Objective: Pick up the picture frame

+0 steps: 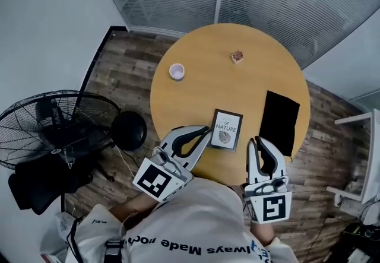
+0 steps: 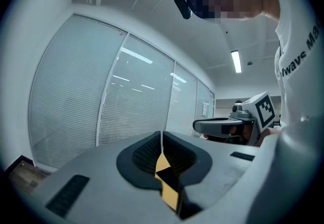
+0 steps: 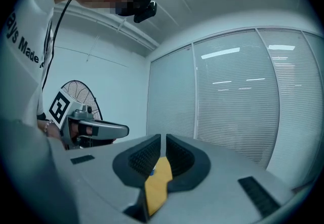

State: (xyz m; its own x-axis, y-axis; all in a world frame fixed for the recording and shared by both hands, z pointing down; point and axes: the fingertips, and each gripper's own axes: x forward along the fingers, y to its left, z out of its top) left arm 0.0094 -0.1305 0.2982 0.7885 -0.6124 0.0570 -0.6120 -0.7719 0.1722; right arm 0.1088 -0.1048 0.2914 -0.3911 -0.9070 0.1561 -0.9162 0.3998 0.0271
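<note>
Okay, I've got the round wooden bench (image 1: 196, 48) below me. The picture frame (image 1: 226, 129) lies flat close to the near edge, dark border, with a white print reading "OF NATURE".

The left claw (image 1: 206, 130) has its tips just beside the frame's left side; I can't tell whether they touch it. In the left gripper view its jaws are pressed together, only a hairline between them, and nothing is gripped; a sliver of bench top and something dark shows below them.

The right claw (image 1: 256, 139) sits over the near edge, between the frame and a flat black pad (image 1: 279, 122) that overhangs the right edge. In the right gripper view its jaws are nearly closed, a thin slit, nothing in it, just bench top showing through.

A small white cup (image 1: 177, 71) stands near the left edge, and a small brownish block (image 1: 237, 57) lies toward the far edge, both well apart from the frame. A black floor fan (image 1: 53, 131) stands off the bench's left side.
</note>
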